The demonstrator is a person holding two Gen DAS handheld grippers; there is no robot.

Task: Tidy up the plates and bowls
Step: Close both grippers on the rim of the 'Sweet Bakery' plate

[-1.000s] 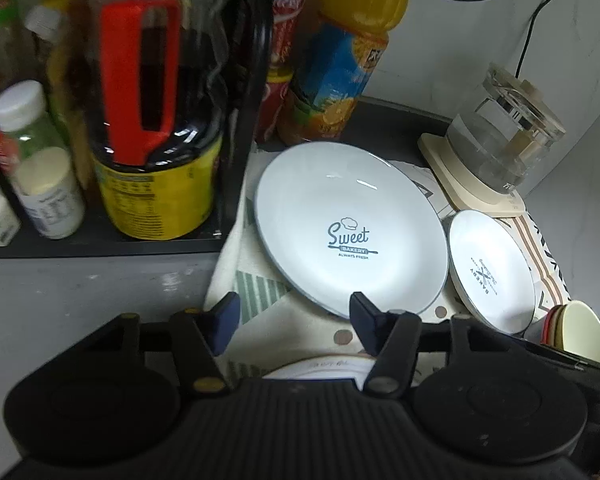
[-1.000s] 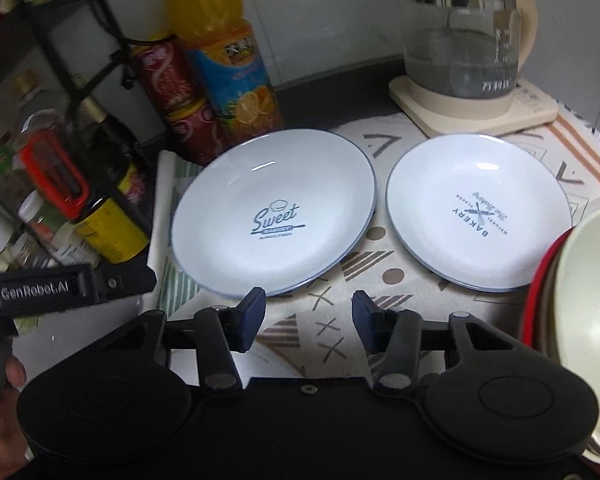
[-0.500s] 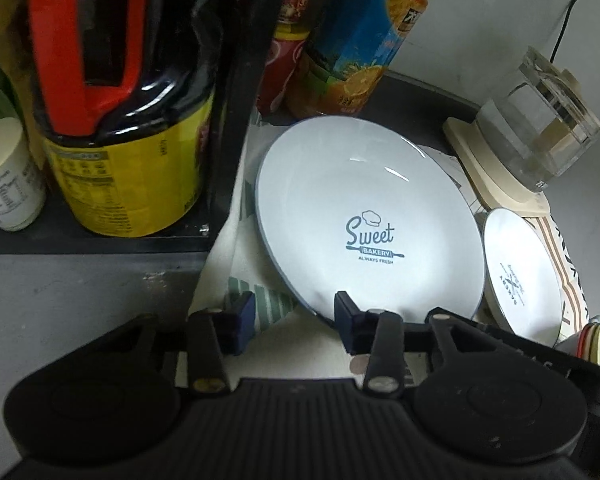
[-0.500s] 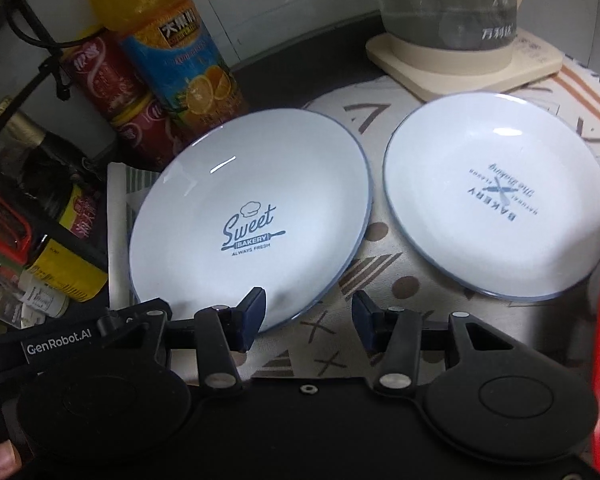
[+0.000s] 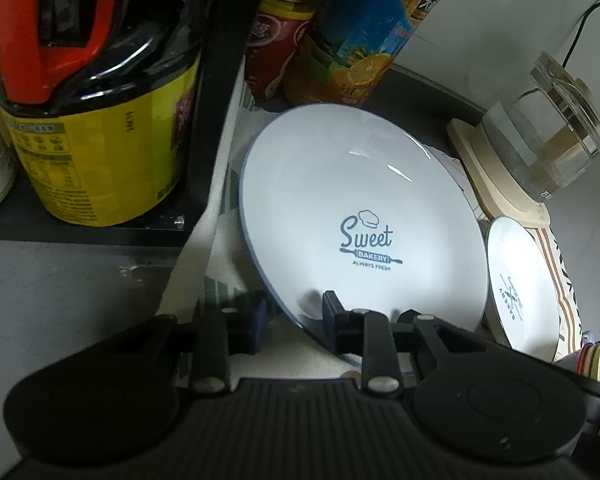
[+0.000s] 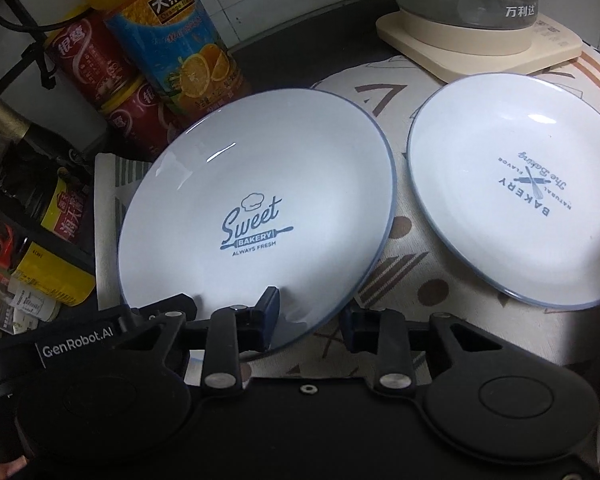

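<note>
Two grippers work the near rim of one plate, the "Sweet Bakery" one.

Left wrist view: left gripper (image 5: pixel 290 322) straddles rim of Sweet plate (image 5: pixel 360 216), one finger under, one on top; jaws have just been closing, look clamped on rim. Plate sits tilted on patterned cloth (image 5: pixel 228 240), just beside black rack (image 5: pixel 216 80) w/ soy sauce jug (image 5: pixel 96 136). Risk: lift swings far edge into rack or juice bottle (image 5: pixel 360 36).

Right wrist view: right gripper (image 6: pixel 310 320) also closing on same rim; pads not clearly touching yet, so not gripping. Risk: uneven pull btwn two grips, glazed rim slips. Only this view shows second plate (image 6: pixel 516 188) fully, near but apart, plus kettle base (image 6: pixel 476 48).
</note>
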